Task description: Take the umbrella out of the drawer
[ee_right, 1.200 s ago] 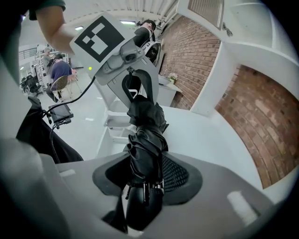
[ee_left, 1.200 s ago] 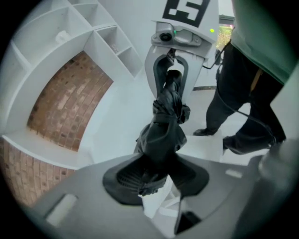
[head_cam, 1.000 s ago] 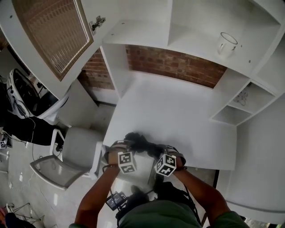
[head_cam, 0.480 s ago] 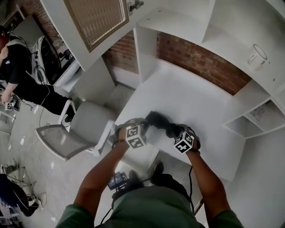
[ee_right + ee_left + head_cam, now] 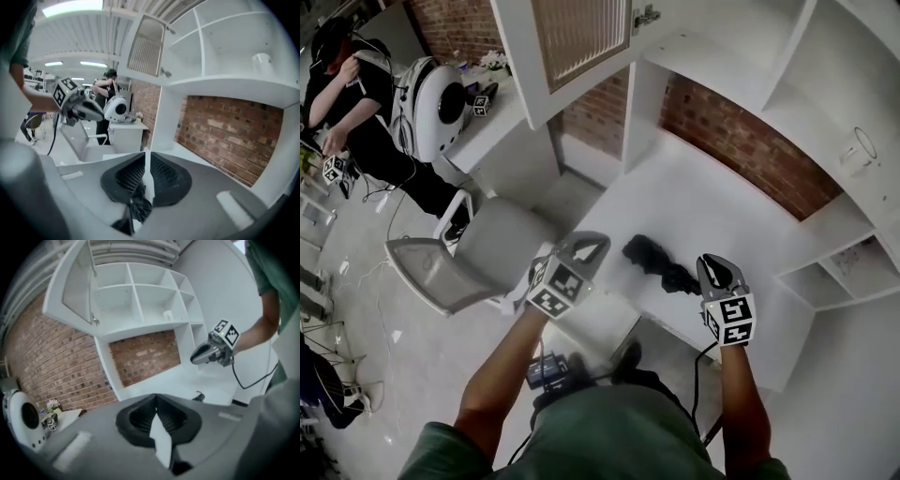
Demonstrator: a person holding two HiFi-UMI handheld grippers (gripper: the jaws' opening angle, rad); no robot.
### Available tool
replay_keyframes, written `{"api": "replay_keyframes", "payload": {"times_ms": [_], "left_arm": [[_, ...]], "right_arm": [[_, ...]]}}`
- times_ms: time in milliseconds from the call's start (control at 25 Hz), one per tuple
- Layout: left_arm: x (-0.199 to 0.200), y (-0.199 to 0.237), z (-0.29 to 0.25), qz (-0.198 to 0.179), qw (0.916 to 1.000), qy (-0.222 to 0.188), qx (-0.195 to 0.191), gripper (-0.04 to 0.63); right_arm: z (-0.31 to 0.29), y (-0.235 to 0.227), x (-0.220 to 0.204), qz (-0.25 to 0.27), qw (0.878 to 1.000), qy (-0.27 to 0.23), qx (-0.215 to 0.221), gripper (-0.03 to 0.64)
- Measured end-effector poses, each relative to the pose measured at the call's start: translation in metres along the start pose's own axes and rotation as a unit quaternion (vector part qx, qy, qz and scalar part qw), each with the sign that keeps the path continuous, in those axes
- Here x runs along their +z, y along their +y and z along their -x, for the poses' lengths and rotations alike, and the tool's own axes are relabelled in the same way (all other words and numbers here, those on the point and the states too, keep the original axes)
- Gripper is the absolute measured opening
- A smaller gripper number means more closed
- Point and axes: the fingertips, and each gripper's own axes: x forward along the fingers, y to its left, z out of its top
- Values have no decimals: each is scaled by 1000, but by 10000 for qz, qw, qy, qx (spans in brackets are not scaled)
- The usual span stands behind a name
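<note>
As the umbrella (image 5: 659,265) lies between them, left fingers (image 5: 136,420) pressed together, right fingers (image 5: 126,180) just closed, both empty.

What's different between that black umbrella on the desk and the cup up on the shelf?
The umbrella is black; the cup is white. The umbrella lies folded on the desk; the cup stands upright on a higher shelf. Both sit on white surfaces.

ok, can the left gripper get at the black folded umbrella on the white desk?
Probably yes. The black folded umbrella lies in the open on the white desk, nothing on it; the left gripper hangs beside it, jaws shut, so they must open first.
</note>
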Motion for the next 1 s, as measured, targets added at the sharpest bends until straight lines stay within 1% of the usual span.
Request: {"api": "replay_keyframes", "payload": {"times_ms": [80,240,400,560,720,1000], "left_arm": [[19,11,29,207,9990,-351,166,3],[51,26,84,589,9920,-1024,447,3],[77,29,132,608,9847,-1517,610,3],[105,24,174,538,9750,-2039,700,3],[118,15,208,481,9704,-2249,732,3],[114,6,239,499,9706,-2222,781,3]], "right_arm": [[21,15,35,-210,9987,-464,101,11],[60,46,97,-419,9901,-1273,421,6],[93,79,143,-554,9800,-1753,768,6],[115,109,174,-374,9764,-1920,914,5],[131,128,195,-298,9744,-2012,954,5],[150,142,204,-262,9747,-2049,857,5]]}}
